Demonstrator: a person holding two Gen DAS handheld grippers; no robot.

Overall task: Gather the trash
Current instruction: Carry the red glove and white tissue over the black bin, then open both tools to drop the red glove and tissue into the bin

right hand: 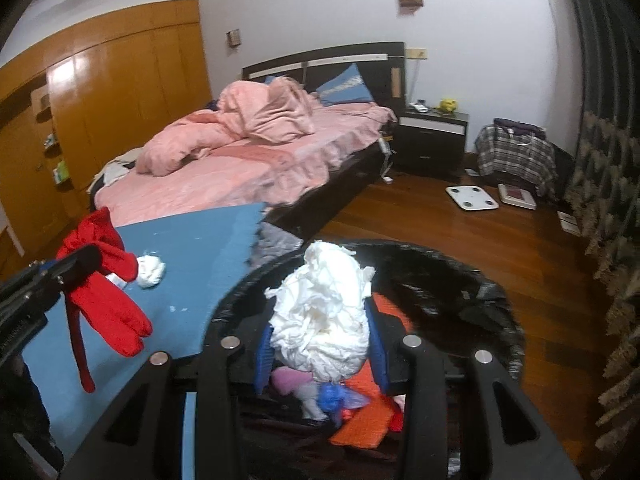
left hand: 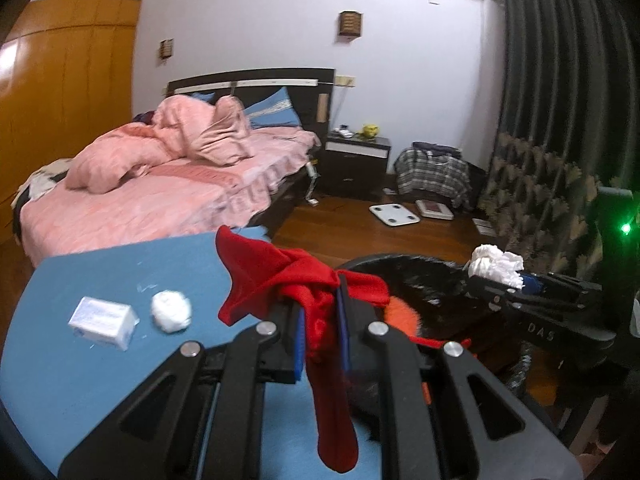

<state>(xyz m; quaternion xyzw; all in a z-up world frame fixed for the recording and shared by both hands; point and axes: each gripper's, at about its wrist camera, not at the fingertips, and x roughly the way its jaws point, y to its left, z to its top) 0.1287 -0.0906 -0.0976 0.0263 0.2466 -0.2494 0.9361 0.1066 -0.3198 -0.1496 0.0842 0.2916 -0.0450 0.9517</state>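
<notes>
Left gripper sits left of right gripper, over the table edge. Cloth is pinched between left jaws, tail hanging below. Paper wad is between right jaws, above the bin. Bin stands right of the table, on the floor, with trash inside. On the table, left of the cloth: tissue ball, then box further left. Bed is behind the table; nightstand right of the bed; scale on the floor before the nightstand.
</notes>
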